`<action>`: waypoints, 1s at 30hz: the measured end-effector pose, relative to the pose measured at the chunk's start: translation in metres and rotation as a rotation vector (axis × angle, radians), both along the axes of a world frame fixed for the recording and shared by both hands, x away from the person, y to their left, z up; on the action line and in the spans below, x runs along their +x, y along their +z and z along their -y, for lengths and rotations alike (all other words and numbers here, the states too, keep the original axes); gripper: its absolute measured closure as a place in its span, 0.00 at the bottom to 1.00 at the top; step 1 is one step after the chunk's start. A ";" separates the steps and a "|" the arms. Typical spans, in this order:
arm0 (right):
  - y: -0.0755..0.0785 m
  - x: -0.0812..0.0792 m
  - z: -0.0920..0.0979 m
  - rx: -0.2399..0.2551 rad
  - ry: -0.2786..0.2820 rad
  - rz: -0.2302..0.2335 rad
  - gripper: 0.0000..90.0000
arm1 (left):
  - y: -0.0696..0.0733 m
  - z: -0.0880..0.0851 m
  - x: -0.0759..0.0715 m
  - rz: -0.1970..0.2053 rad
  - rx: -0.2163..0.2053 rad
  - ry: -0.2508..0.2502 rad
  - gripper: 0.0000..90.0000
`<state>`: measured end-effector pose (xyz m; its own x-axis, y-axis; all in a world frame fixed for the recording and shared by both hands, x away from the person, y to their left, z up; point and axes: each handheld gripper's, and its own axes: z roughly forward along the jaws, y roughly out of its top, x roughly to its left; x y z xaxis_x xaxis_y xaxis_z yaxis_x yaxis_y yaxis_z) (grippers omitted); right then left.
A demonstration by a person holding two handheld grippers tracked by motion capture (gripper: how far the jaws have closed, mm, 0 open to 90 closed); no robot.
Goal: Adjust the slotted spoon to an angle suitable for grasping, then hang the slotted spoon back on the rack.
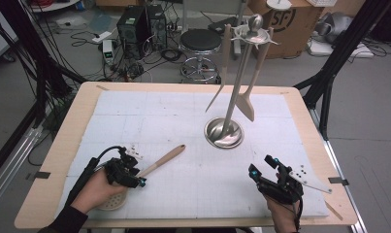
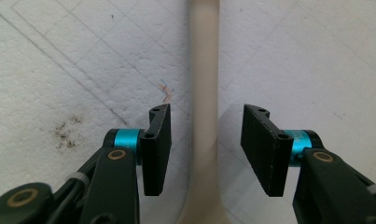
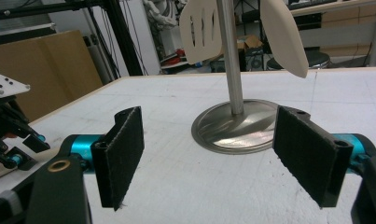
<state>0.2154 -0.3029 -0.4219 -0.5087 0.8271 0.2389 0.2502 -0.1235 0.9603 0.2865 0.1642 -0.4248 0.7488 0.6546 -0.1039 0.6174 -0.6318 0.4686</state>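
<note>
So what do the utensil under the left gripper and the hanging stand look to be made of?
The utensil looks like wood or pale beige plastic: a matte, even tan handle with no shine, and no grain that can be made out. It lies between the left gripper's open jaws, untouched. The stand looks like polished steel: its dish base and pole are silvery and mirror the surroundings.

Grey floor behind the table holds 1 stool (image 1: 201, 41) (black-seated), cables, cardboard box (image 1: 280, 26).

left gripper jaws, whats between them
The beige utensil handle runs between the left gripper pads, a gap on each side, in the left gripper view.
</note>
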 end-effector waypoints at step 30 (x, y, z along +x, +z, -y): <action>0.002 -0.006 0.002 -0.002 -0.012 0.008 0.27 | 0.000 0.017 -0.008 0.083 0.112 -0.002 0.82</action>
<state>0.2098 -0.3051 -0.4202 -0.5008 0.8335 0.2334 0.2410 -0.1248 0.9625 0.2785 0.1472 -0.4249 0.7528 0.6575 0.0318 0.5787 -0.6840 0.4441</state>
